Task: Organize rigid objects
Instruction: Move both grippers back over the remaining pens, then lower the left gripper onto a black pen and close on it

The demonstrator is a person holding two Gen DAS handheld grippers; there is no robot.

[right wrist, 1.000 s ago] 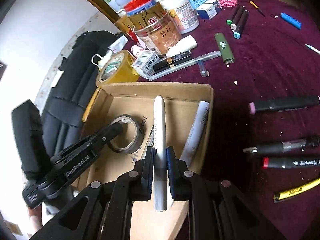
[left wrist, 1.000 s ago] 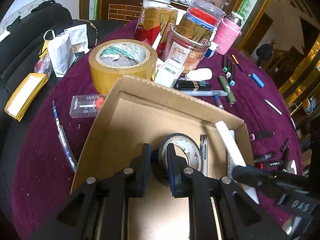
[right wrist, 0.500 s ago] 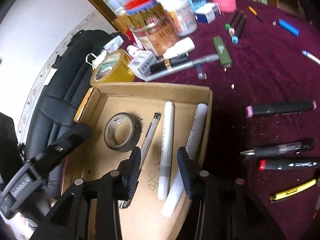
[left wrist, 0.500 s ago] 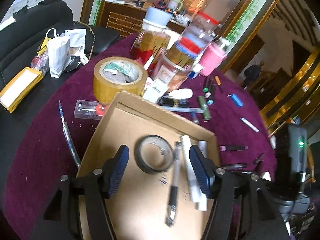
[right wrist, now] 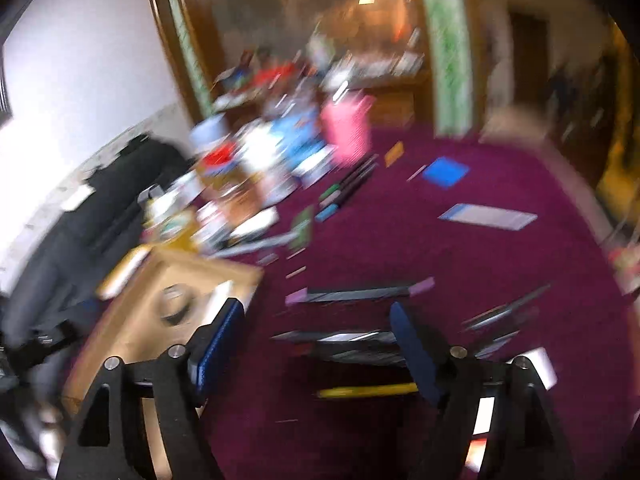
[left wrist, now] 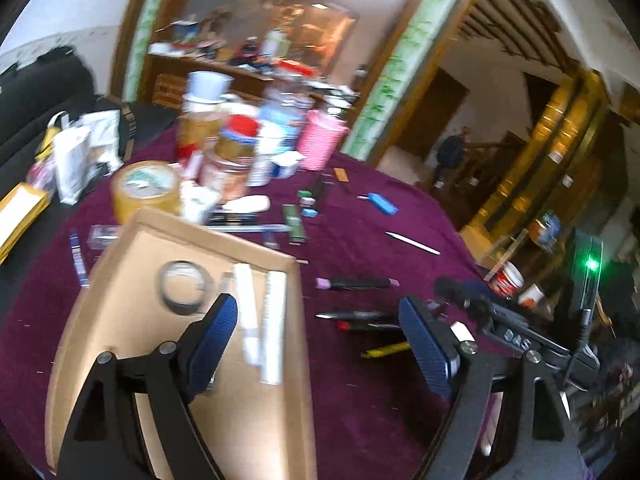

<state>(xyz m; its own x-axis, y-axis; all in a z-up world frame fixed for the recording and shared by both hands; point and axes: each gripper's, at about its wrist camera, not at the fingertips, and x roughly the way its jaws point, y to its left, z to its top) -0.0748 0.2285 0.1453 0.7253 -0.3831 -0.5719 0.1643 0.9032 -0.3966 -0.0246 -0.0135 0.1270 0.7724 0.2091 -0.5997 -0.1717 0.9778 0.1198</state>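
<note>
Inside the shallow brown cardboard box [left wrist: 132, 320] lie a grey tape ring [left wrist: 182, 286] and two white markers [left wrist: 262, 316], sharp only from my left gripper [left wrist: 320, 344]; my right gripper [right wrist: 318, 344], view blurred, also gapes empty.

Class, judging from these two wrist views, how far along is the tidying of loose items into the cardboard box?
Done: the cardboard box holds a tape roll and two white markers. In hand: nothing; the left tool and right tool are both open and empty. Left: a pink-capped marker, a yellow pen, a blue lighter and more lie on the purple cloth.
</note>
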